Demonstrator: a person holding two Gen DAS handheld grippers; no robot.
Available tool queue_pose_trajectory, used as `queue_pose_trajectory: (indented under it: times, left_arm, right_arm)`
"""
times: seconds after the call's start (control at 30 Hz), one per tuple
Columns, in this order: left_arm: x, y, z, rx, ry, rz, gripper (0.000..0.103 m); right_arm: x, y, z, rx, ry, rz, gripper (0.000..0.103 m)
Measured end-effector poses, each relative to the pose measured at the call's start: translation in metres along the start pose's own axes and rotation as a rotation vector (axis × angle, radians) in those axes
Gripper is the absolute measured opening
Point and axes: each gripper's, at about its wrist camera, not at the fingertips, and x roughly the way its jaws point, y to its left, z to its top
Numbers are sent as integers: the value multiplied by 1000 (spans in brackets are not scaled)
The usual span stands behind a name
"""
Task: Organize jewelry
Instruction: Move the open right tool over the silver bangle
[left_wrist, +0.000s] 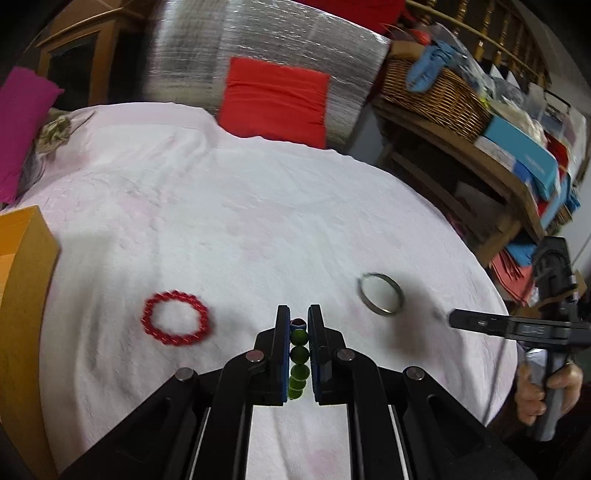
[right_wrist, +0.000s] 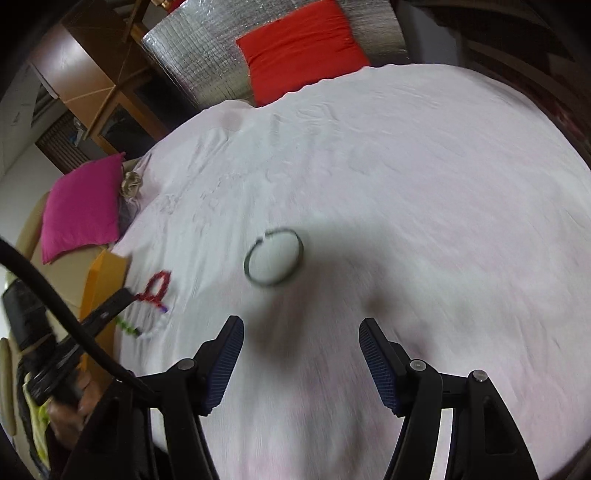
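Orange cardboard, the corner of one box (left_wrist: 22, 266), stands at the far left of the left wrist view, at the edge of the table. Right of it lies one red beaded bracelet (left_wrist: 176, 323), flat on the cloth and apart from everything else. Next comes the left gripper (left_wrist: 298, 321), clenched on one strand of green beads (left_wrist: 297, 363); the beads run in a line between the two blue pads, with a darker bead at the tip. Further right lies one thin metal bangle (left_wrist: 380, 293), flat on the cloth, well apart from the red bracelet. At the far right edge a hand (left_wrist: 543, 391) holds the handle of the right gripper, whose fingers reach in toward the bangle without touching it.

In the right wrist view the right gripper (right_wrist: 301, 354) is released: its two blue-padded fingers (right_wrist: 226, 363) stand wide apart with only cloth between them, and the bangle (right_wrist: 274, 257) lies on the cloth beyond the tips. This view is blurred.

That makes three pieces of jewelry in all: one red bracelet, one green strand, one bangle.

The surface is a round table under a white embossed tablecloth (left_wrist: 229, 206) with a faint pink tint. Behind it stands a chair draped in silver quilted foil (left_wrist: 258, 55) with one red cushion (left_wrist: 275, 99); one magenta cushion (left_wrist: 22, 129) sits at the left. At the right, a wooden shelf carries one wicker basket (left_wrist: 432, 96) and stacked boxes.
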Motion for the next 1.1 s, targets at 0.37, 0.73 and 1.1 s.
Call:
queue_pose_trajectory:
  times: [0.37,0.73,1.1]
  left_arm:
    - [20,-9,-3,40,57,-10,10]
    - [27,-8,-14,60,-34,139,10]
    - [12,-19,-36,66,-17,221,10]
  right_arm:
    - [82,64,15,-193,71,-290,93]
    - [47,53,-12,-189,-23,-360,13]
    - [8,22,-46,2,54,-140,43]
